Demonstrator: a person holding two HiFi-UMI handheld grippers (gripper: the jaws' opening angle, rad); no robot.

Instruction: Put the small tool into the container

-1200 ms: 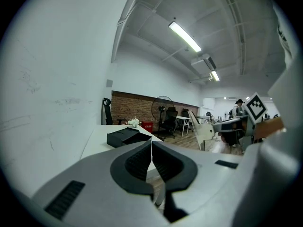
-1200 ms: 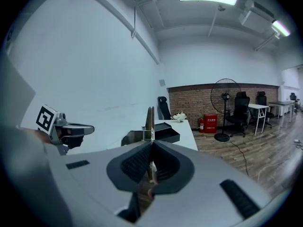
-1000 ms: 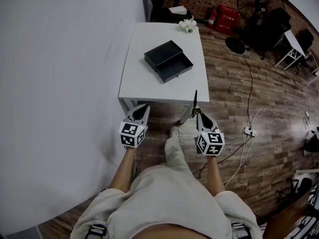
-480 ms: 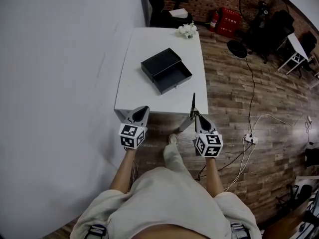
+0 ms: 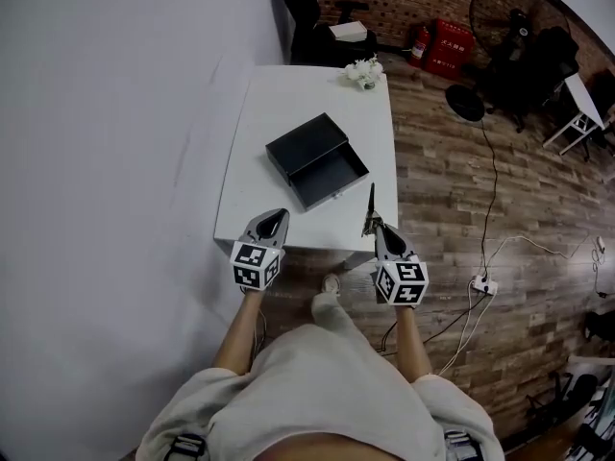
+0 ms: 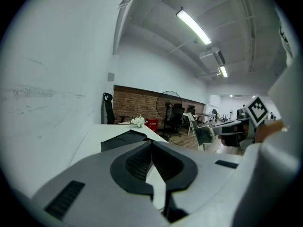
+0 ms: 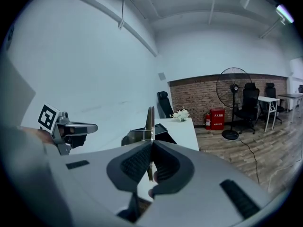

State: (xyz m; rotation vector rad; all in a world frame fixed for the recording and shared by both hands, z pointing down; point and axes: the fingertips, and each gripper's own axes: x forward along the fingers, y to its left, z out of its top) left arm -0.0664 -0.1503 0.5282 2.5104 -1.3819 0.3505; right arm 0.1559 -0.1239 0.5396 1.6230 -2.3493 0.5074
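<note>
Grips the small tool in the right tongs, pads narrowed flat onto its lower end. Shows as a thin flat metal strip rising straight out of the closed tips, in line with them. Appears in the head view as a slim dark small tool over the near right corner of the white worktop, with the right tongs just behind it at that near edge.

Keeps the left tongs pressed together, with nothing between the pads. Puts the left tongs over the near edge of the worktop too, left of centre, level with the right pair and well apart from the tool.

Finds the container, a black box, lying open on the worktop ahead of both tongs, between their 2 lines. Sits nearer the tool's tip than the left pair, yet apart from it. Has 2 halves side by side: flat lid farther off, hollow tray nearer the person. Shows the container behind the tool in the right gripper view, and the container beyond the closed tips in the left gripper view. Leaves a small bunch of white flowers at the far right corner.
</note>
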